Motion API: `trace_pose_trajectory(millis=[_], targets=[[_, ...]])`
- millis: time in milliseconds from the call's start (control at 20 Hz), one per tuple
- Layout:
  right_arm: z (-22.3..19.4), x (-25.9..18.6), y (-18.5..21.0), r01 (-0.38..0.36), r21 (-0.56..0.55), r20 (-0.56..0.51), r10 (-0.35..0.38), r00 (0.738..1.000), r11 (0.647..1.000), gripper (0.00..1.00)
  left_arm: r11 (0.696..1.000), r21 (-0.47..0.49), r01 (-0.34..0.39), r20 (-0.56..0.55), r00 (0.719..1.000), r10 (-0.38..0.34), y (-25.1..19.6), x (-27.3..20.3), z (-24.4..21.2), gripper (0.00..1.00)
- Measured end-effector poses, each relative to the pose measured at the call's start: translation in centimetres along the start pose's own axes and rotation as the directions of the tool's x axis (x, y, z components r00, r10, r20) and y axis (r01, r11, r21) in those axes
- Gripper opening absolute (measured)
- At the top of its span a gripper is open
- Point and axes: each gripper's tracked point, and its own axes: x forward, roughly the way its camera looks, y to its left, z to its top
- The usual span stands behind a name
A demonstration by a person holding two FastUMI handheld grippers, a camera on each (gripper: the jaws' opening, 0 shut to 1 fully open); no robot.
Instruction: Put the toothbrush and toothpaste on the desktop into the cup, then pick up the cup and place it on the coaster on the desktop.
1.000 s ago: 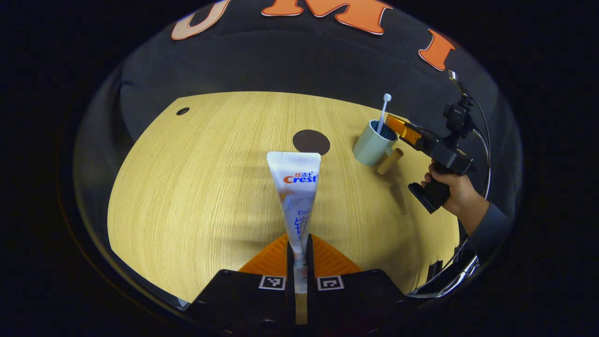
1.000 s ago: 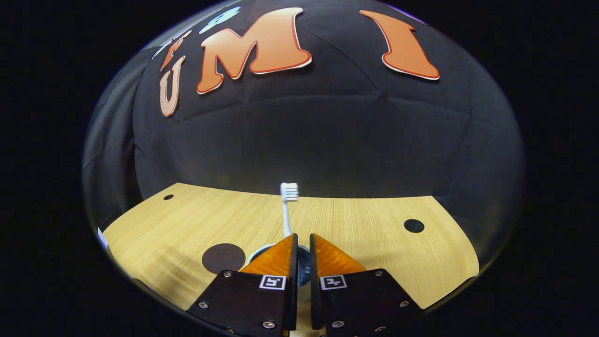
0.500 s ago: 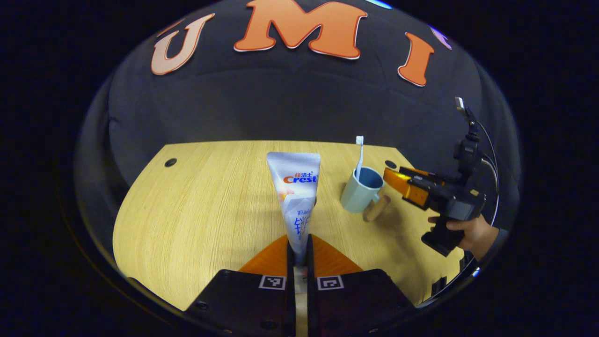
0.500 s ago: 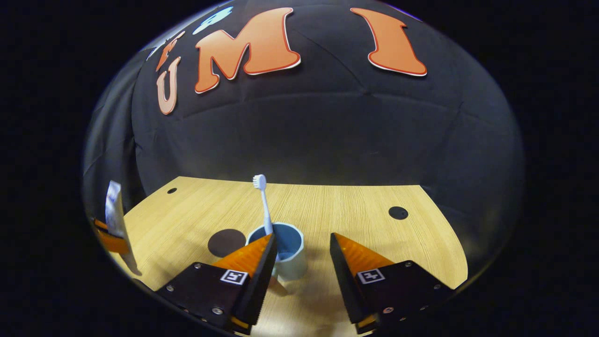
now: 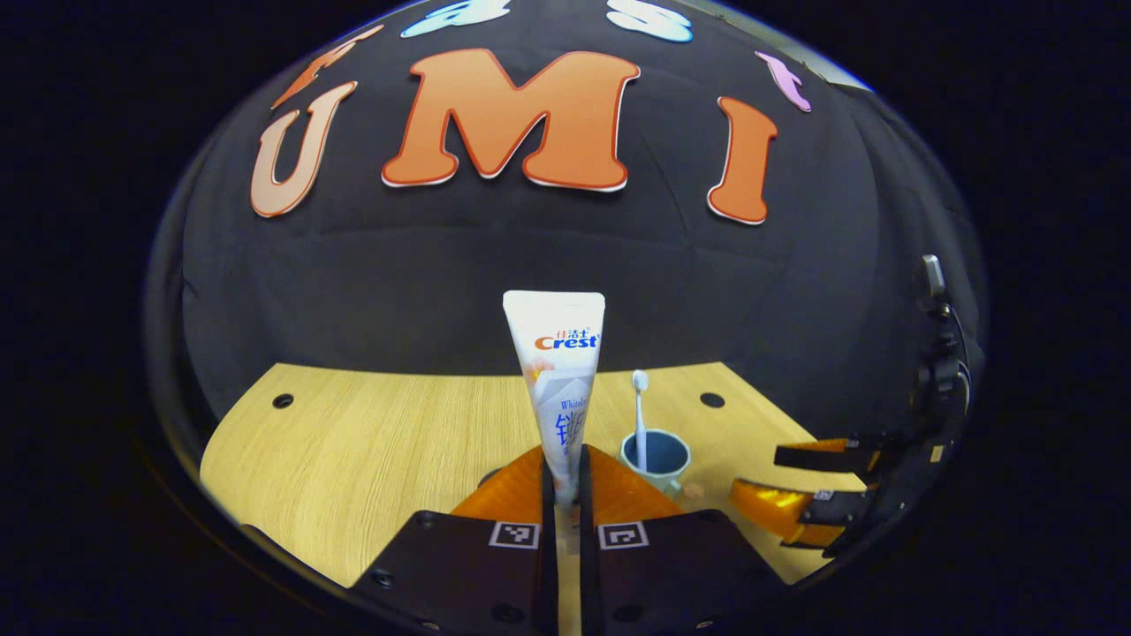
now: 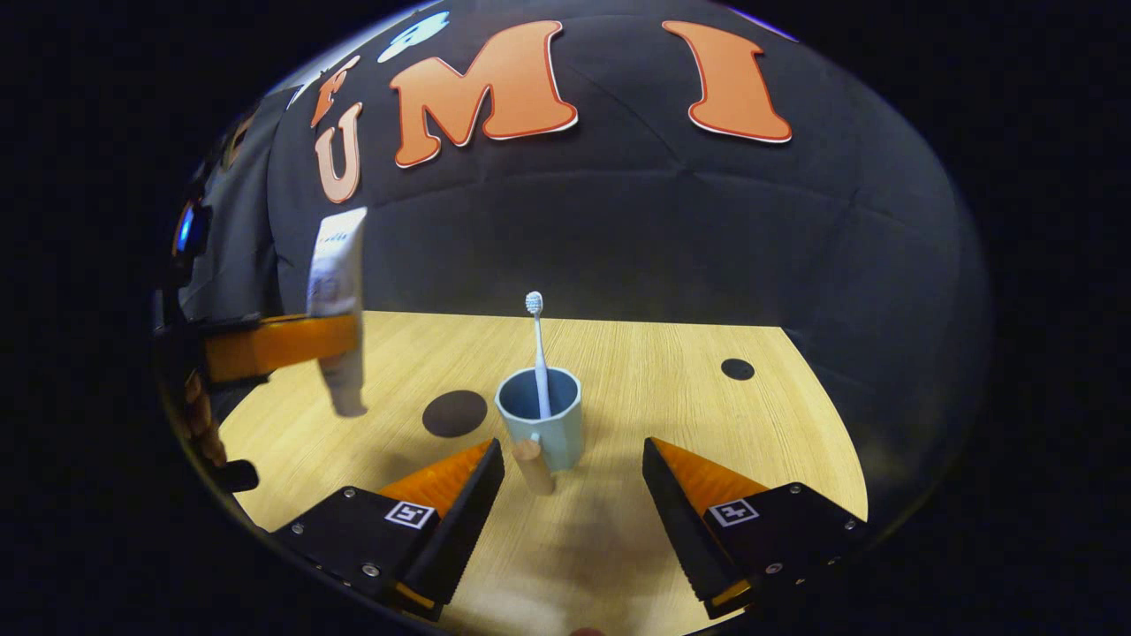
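My left gripper is shut on the white toothpaste tube, which stands upright, lifted off the desk. In the right gripper view the same tube hangs at the far left, cap end down, in the left gripper. The pale blue cup with a wooden handle stands upright mid-desk, with the white toothbrush in it, bristles up. My right gripper is open, just short of the cup. In the left gripper view the cup and the toothbrush sit right of the tube, the right gripper beyond them. The dark round coaster lies left of the cup.
The light wooden desk has a small dark hole at the back right and others near the back edge. A hand holds the left gripper at the desk's left edge.
My right gripper opened, let go of the toothbrush in the cup and drew back. My left gripper lifted the toothpaste tube off the desk and tilted up.
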Motion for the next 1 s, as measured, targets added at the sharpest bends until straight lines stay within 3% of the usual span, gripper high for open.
trace_pose_trajectory(millis=[450, 700, 1000], targets=[[-2.9, -4.2, 0.1, 0.003, -0.01, -0.062, -0.004, 0.998, 1.0, 0.97, 0.999, 0.005, 0.034, 0.223, 0.974, -0.034, -4.5, 5.4, 3.9, 0.09], [-3.9, -5.3, -0.9, 0.027, 0.01, -0.091, -0.026, 0.995, 1.0, 0.97, 0.998, -0.006, 0.061, 0.225, 0.973, -0.058, -7.0, 9.1, 2.0, 0.1], [-5.0, -5.8, -2.7, 0.063, 0.03, -0.114, -0.059, 0.992, 0.998, 0.98, 1.0, -0.013, 0.029, 0.212, 0.977, -0.025, -7.1, 12.1, -1.4, 0.1]])
